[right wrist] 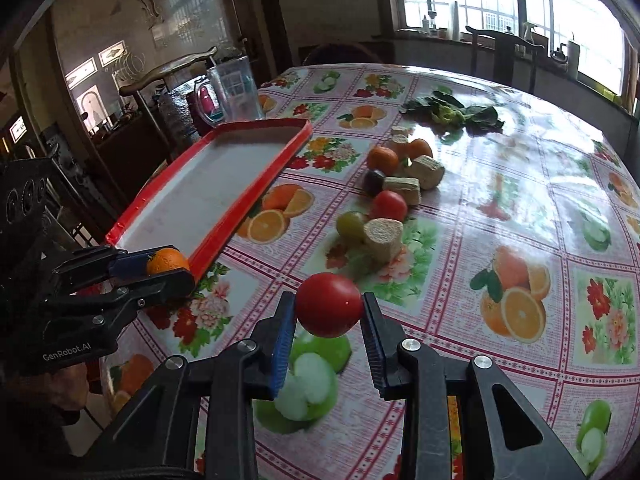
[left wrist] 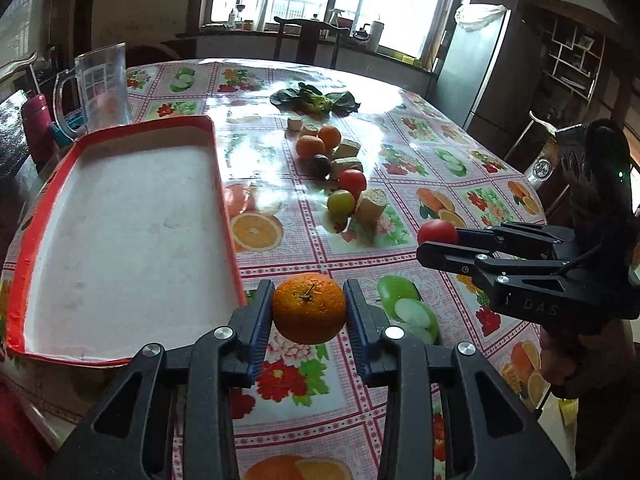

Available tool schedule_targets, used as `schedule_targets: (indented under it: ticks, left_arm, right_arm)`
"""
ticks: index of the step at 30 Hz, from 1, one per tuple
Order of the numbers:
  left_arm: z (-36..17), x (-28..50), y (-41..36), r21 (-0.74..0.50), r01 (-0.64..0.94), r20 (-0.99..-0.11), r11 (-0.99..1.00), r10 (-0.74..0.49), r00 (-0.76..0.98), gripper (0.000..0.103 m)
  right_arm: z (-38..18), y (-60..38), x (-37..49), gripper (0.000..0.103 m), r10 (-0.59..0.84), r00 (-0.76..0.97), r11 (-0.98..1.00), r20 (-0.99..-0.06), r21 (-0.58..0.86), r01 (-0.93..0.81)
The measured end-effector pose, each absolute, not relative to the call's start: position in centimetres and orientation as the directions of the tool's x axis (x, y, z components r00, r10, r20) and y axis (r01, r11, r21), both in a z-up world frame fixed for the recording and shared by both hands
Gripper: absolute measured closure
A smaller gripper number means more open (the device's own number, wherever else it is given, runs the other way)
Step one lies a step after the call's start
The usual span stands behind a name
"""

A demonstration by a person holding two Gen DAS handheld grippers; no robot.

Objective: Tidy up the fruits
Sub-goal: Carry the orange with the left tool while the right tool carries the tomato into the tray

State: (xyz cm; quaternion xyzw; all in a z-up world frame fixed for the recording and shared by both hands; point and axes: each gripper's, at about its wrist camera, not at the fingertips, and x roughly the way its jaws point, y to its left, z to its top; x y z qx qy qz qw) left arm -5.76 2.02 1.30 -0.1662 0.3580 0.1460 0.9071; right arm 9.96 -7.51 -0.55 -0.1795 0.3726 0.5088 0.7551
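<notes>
My left gripper (left wrist: 309,304) is shut on an orange (left wrist: 309,307) and holds it above the table just right of the red-rimmed tray (left wrist: 228,216). My right gripper (right wrist: 329,312) is shut on a red tomato (right wrist: 329,310) above the table, right of the left gripper. Each gripper shows in the other's view, the right gripper (left wrist: 424,246) with its tomato (left wrist: 437,232), the left gripper (right wrist: 176,276) with its orange (right wrist: 166,261). The tray (right wrist: 256,192) has nothing in it. Loose fruit lies mid-table: two oranges (left wrist: 310,146), a dark fruit (left wrist: 319,165), a tomato (left wrist: 352,181), a green fruit (left wrist: 341,202).
Tan cut blocks (left wrist: 370,205) lie among the fruit. Leafy greens (left wrist: 316,101) lie farther back. A clear plastic jug (left wrist: 102,88) and a pink bottle (left wrist: 36,128) stand behind the tray. A chair (left wrist: 310,38) and a fridge (left wrist: 470,76) stand beyond the table.
</notes>
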Motion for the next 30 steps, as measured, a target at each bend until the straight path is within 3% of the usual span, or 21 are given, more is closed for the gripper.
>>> schedule_targets:
  ticks: [15,30]
  left_arm:
    - [1.6,-11.3,10.1,-0.192,-0.553,-0.692,0.811,0.288,0.662,0.070]
    - [-1.1,-12.1,15.0,-0.140,-0.600,-0.775,0.788,0.290,0.562,0.070]
  right_arm:
    - [0.7,2.0,3.8,0.070,0.695,0.012,0.214,-0.719,0.191,-0.958]
    - [-2.9,9.7,1.3,0.070,0.581,-0.064,0.129,-0.811,0.169,-0.977]
